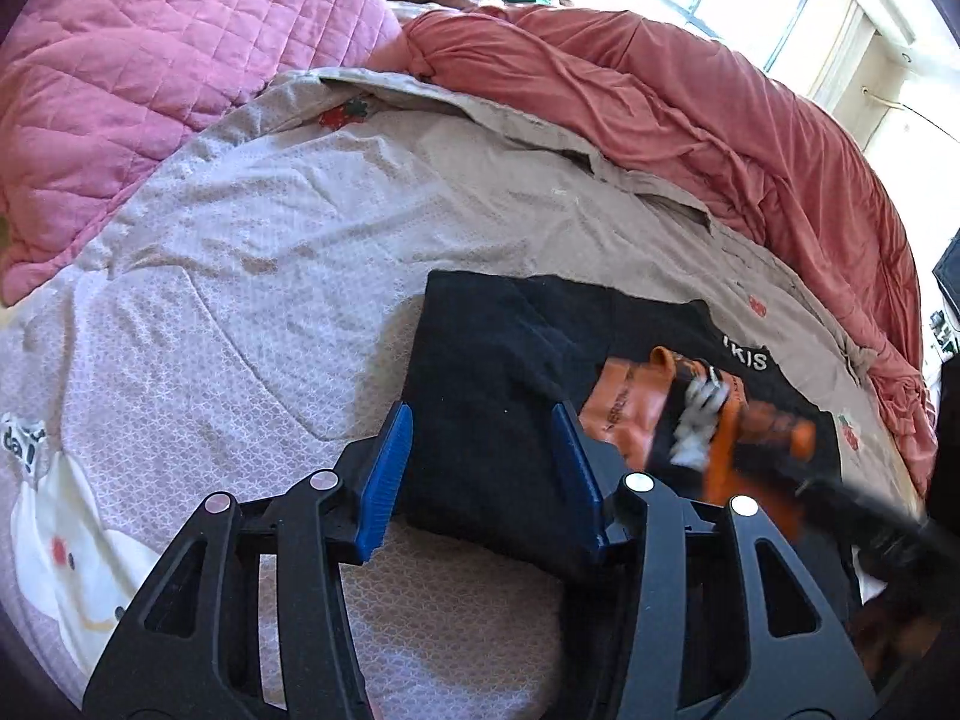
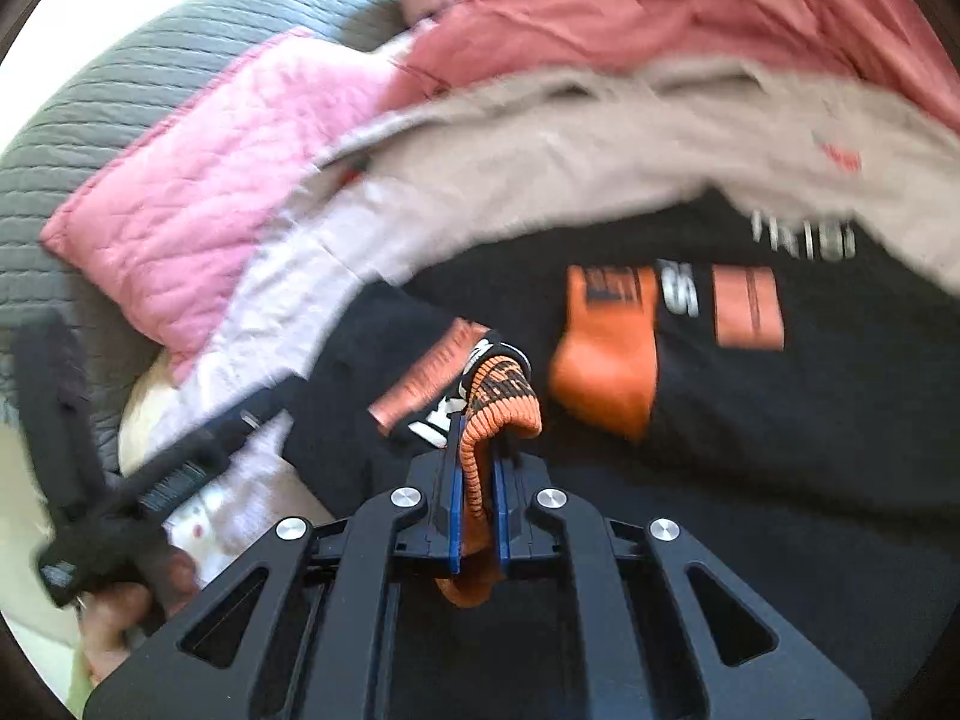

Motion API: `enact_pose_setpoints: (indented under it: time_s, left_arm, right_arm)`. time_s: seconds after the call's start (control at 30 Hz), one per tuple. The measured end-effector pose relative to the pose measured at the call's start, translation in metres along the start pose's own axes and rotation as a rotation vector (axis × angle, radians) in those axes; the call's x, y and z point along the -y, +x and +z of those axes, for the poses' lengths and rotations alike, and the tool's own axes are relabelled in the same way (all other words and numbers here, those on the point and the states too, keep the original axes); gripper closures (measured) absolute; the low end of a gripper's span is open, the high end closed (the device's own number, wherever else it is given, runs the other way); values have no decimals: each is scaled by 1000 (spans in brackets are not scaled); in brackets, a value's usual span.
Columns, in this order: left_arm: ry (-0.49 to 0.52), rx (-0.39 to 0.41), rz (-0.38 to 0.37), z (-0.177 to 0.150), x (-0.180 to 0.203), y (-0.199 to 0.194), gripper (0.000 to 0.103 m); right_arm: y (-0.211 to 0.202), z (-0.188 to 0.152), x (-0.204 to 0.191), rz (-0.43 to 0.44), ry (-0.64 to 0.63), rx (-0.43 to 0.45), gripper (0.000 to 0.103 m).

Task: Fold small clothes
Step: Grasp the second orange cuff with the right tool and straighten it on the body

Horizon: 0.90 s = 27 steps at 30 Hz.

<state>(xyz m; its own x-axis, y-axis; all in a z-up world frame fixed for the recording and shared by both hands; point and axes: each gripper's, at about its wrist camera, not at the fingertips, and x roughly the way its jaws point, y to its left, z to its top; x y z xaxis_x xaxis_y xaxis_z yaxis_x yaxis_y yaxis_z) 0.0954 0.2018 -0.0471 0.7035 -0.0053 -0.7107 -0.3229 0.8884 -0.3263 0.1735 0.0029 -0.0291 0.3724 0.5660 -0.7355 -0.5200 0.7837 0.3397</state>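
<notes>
A black garment (image 1: pixel 498 348) with white lettering and orange print lies folded flat on the bed. My left gripper (image 1: pixel 483 450) is over its near left corner, blue pads (image 1: pixel 390 468) apart, with black cloth between them and no visible pinch. In the right wrist view my right gripper (image 2: pixel 477 438) is shut on an orange sock (image 2: pixel 507 396), whose knitted cuff sticks out above the pads and whose toe hangs below. A second orange sock (image 2: pixel 606 360) lies flat on the black garment (image 2: pixel 780 420). The held sock (image 1: pixel 720 456) shows blurred in the left wrist view.
The bed sheet (image 1: pixel 270 252) is beige with small strawberry prints. A pink quilt (image 1: pixel 150 90) is bunched at the far left and a salmon blanket (image 1: pixel 720 138) runs along the far right. A hand (image 2: pixel 114 618) holds the left gripper's handle at the lower left.
</notes>
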Motion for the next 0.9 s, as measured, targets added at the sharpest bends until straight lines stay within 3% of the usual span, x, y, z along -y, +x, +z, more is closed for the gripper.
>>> enact_pose_setpoints:
  time_s: [0.1,0.2,0.33,0.43,0.67,0.9]
  left_arm:
    - [11,37,-16,2,2,-6,63]
    - [31,58,-35,2,6,-8,62]
    - [68,65,-51,0,15,-7,62]
    - [104,68,-66,-3,23,-5,62]
    - [162,40,-69,-12,35,6,62]
    - [220,40,-57,-21,45,10,61]
  right_arm:
    - [-26,22,4,-21,-50,62,96]
    - [-56,43,19,-97,-111,117,96]
    - [-91,59,66,-247,-128,150,96]
    - [-106,60,110,-340,-83,125,96]
    - [-88,33,192,-449,5,11,96]
    - [-57,0,208,-459,1,-41,96]
